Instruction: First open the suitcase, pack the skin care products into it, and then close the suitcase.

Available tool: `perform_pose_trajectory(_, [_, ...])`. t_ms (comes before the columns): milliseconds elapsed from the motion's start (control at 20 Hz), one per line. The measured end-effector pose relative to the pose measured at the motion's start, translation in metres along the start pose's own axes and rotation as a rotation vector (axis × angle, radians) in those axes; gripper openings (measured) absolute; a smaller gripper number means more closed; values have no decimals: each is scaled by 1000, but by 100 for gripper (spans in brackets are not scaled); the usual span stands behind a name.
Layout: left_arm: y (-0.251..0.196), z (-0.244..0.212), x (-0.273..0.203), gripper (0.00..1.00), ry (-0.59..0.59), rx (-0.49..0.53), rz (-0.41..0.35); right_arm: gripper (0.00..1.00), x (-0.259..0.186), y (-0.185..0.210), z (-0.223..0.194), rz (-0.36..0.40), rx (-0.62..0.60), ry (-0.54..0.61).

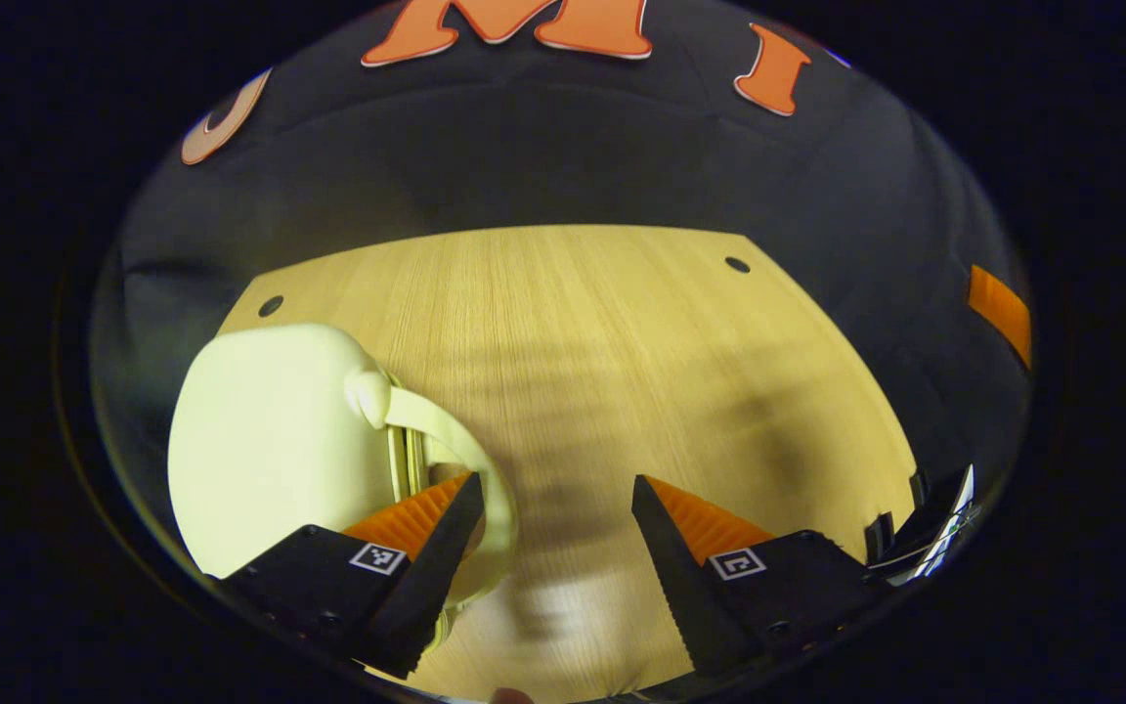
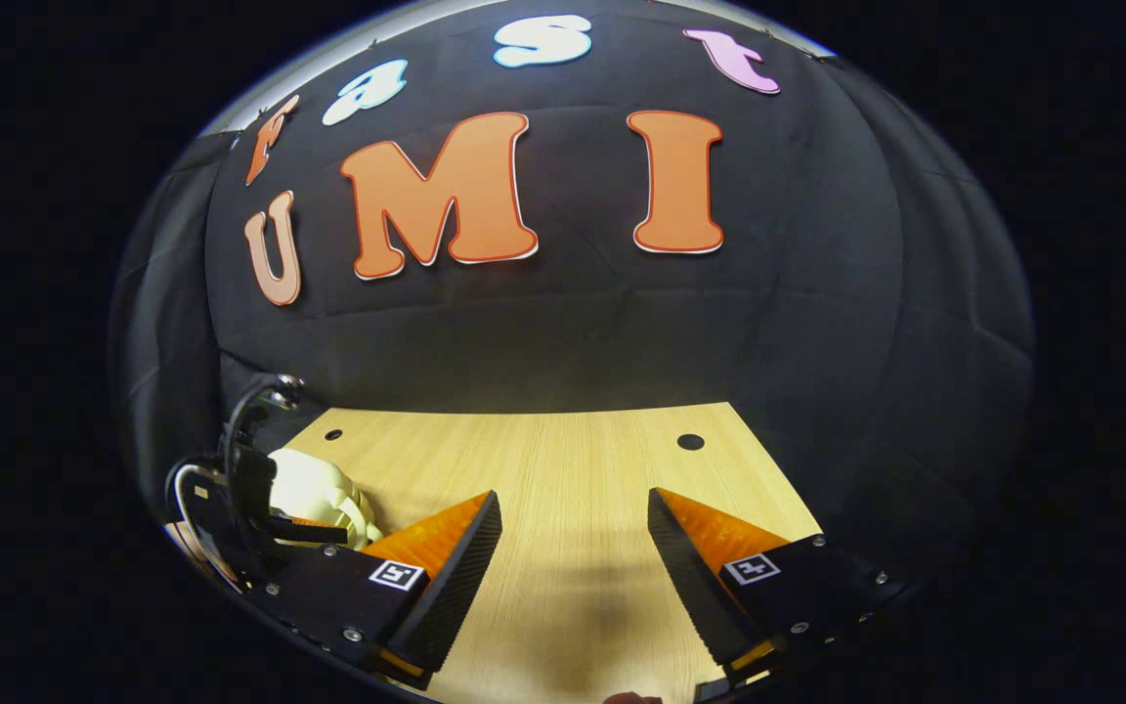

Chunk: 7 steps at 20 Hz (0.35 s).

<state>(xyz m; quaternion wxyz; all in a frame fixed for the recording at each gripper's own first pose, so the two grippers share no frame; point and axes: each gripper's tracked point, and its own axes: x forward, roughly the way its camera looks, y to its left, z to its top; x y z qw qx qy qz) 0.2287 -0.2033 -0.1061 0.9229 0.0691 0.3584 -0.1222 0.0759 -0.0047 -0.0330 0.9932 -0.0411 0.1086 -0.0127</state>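
Suitcase (image 1: 260, 440) shut on worktop (image 1: 602, 342) | no products seen | stage unclear: unopened or reclosed | left gripper (image 1: 553, 533), right gripper (image 2: 573, 548) fingers spread

A recording booth: bare wooden table (image 2: 563, 469) with drilled holes, backed by black cloth wall (image 2: 563, 332).

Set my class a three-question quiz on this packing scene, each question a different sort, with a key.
1. True or false: the left hand-held gripper is shut on the cream suitcase.
2. Multiple choice: the suitcase lies on a) the floor b) the wooden table c) a shelf.
3. Fill in: in the left gripper view, one finger sits inside the loop of the suitcase's ____.

Key: 1 false, its jaws are open; 2 b; 3 handle.
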Motion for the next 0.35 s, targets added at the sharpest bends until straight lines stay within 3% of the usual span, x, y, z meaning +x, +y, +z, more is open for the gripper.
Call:
perform_pose_trajectory(150, [-14, 63, -46, 97, -117, 29, -23, 96, -15, 14, 16, -6, -15, -33])
perform_pose_trajectory(350, [-15, 130, -120, 97, -349, 77, 9, 96, -38, 34, 50, -8, -1, -111])
